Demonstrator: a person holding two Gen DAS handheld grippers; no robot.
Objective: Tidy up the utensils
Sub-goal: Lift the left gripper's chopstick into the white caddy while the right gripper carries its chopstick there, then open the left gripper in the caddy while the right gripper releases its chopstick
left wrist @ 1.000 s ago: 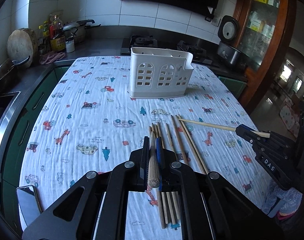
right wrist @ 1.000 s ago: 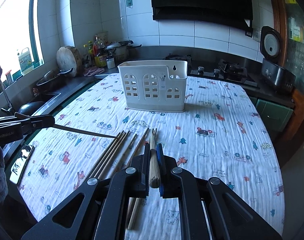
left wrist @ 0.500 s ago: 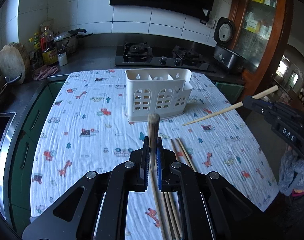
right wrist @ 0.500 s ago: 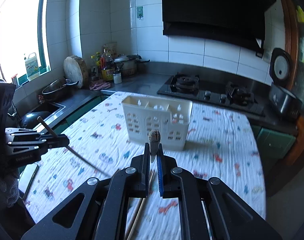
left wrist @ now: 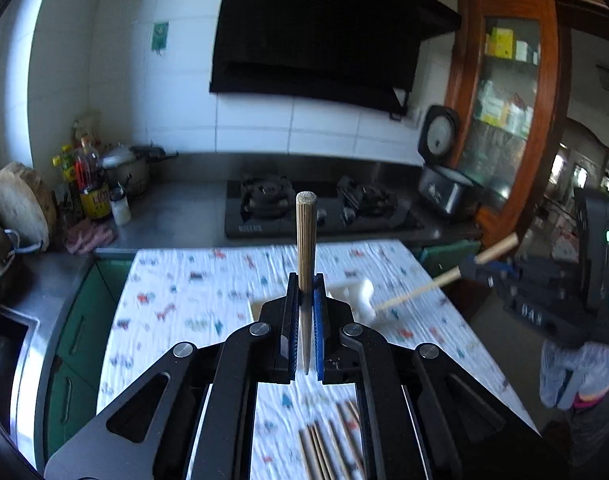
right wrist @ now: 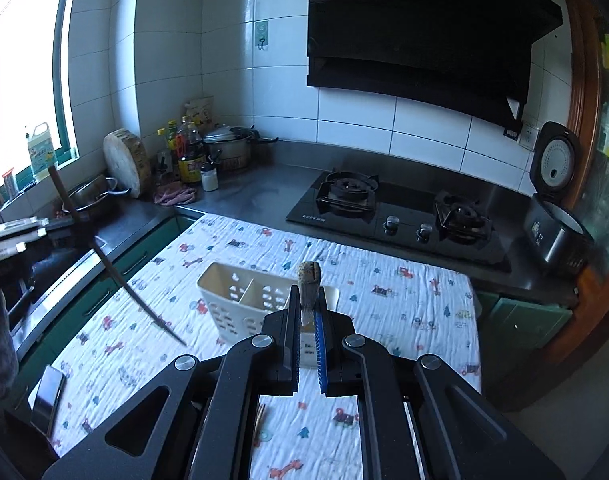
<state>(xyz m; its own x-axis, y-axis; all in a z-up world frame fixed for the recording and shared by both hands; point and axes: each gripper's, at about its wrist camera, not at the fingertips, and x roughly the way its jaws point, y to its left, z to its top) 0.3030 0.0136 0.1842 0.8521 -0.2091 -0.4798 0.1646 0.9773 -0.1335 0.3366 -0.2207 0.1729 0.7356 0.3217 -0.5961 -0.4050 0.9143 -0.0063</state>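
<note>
My left gripper [left wrist: 305, 280] is shut on a bamboo chopstick [left wrist: 306, 236] that stands upright between its blue pads, high above the cartoon-print tablecloth [left wrist: 184, 312]. My right gripper [right wrist: 307, 296] is shut on another chopstick [right wrist: 308, 278], seen end-on. The white slotted utensil holder [right wrist: 240, 300] stands on the cloth just beyond and below the right gripper. In the left wrist view only a corner of the holder [left wrist: 362, 296] shows. Each view shows the other gripper too: right gripper [left wrist: 480, 270], left gripper [right wrist: 52, 224]. Several loose chopsticks [left wrist: 328, 444] lie on the cloth near me.
A gas hob [right wrist: 396, 212] and a rice cooker [right wrist: 556, 232] stand on the counter behind the table. Bottles and a pot [right wrist: 192, 156] sit at the back left by a round chopping board [right wrist: 126, 168]. A phone [right wrist: 46, 396] lies at the cloth's near left corner.
Both grippers have risen from the cloth, each carrying one chopstick out of the pile. The holder and the table now sit lower in both views. Both chopsticks now point upward.
</note>
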